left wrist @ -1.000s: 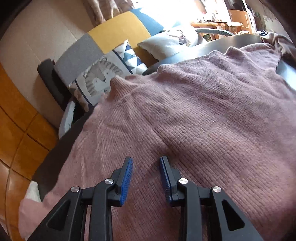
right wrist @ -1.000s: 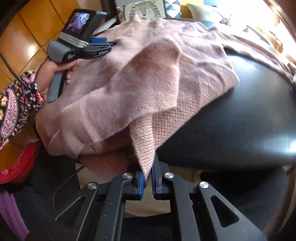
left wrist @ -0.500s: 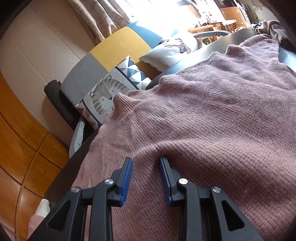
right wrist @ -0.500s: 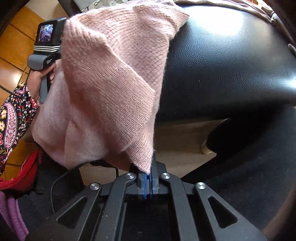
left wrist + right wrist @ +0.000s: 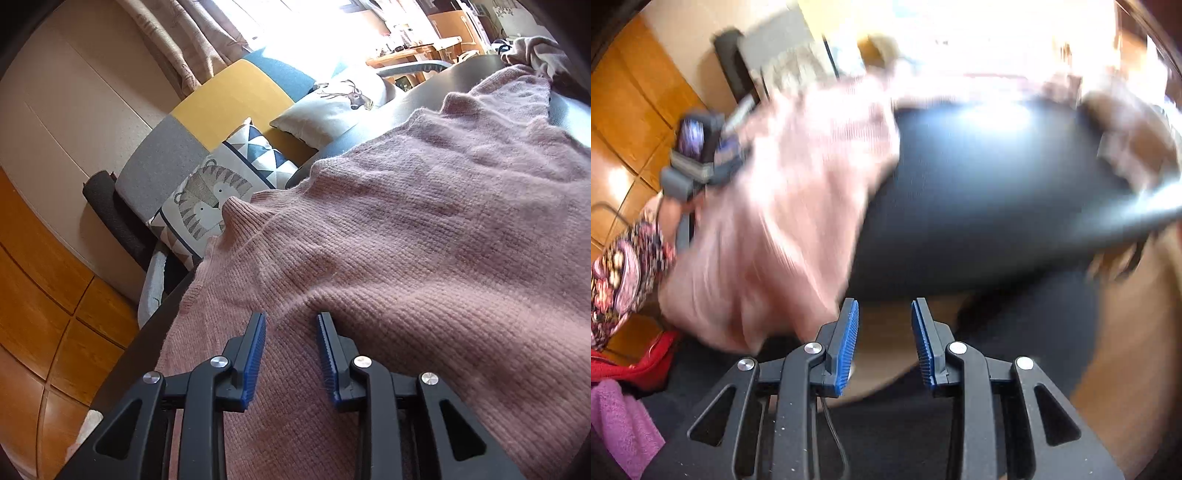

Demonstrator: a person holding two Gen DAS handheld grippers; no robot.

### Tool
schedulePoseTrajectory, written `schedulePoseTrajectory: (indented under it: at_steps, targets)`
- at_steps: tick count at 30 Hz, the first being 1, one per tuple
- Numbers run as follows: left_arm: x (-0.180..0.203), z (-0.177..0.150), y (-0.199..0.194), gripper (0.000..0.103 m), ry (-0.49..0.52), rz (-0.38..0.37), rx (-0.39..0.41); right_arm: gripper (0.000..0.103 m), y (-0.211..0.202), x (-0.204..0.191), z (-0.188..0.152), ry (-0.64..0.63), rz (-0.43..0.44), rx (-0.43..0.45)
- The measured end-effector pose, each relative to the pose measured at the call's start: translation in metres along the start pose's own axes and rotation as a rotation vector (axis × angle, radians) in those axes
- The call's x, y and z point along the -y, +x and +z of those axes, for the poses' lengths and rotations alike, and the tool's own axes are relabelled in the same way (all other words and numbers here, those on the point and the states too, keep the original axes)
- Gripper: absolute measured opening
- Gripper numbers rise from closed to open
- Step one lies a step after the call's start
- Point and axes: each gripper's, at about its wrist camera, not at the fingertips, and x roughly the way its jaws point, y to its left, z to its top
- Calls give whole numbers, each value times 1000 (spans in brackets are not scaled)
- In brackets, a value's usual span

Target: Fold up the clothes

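Note:
A pink knit sweater (image 5: 424,229) lies spread over a black padded seat (image 5: 122,369). My left gripper (image 5: 291,325) rests low on the sweater near its left edge. Its jaws are apart and closing slightly, with knit lying between the blue pads but not visibly pinched. The right wrist view is motion-blurred. There the sweater (image 5: 783,206) is bunched at the left end of the seat (image 5: 997,192), partly hanging over its edge. My right gripper (image 5: 884,314) is off the seat's near edge, beside the hanging cloth. Its jaws are opening with nothing between them.
A patchwork sofa with printed cushions (image 5: 207,195) stands behind the seat, and wooden floor (image 5: 37,295) lies to the left. A hand in a floral sleeve (image 5: 624,266) holds the left unit. Red cloth (image 5: 635,365) and purple cloth (image 5: 617,424) lie low left. Another garment (image 5: 1126,147) sits far right.
The right gripper let go of the sweater corner it was pinching, and its jaws have parted. It swung away along the seat edge, and the cloth dropped back. The left gripper tilted slightly.

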Motion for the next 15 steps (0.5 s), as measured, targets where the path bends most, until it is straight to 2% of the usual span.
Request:
schedulePoseTrajectory:
  at_steps: [2,4,6,8,9,10,11,12,13,15]
  targets:
    - [2,-5,-15,29,-8,-30,10,34,-8,-5,18,-34,58,48]
    - [12,-14,-30,29,31,-31,14,58,3,-22,30,-53,94,48]
    - [19,-26,-44,29,56,-30,10,59,20,-46,40,-69,99,40]
    - [18,-39,-52,29,30,-34,-15,58,39,-64,44,-121,103,31]
    - [16,-45,-55,29,11,-35,-28,58,50,-70,46,-160,91,22]
    - [13,-52,-56,29,-9,-19,-41,58,64,-75,46,-203,33,-2]
    - [10,-59,-55,29,-19,5,-51,55,73,-75,44,-236,-39,-34]
    - [7,-65,-55,29,-28,28,-61,40,79,-72,40,-254,-97,-69]
    - [4,-70,-52,30,-33,43,-68,19,83,-64,37,-250,-119,-98]
    - [-3,-75,-50,30,-49,46,-67,17,82,-43,31,-208,-136,-136]
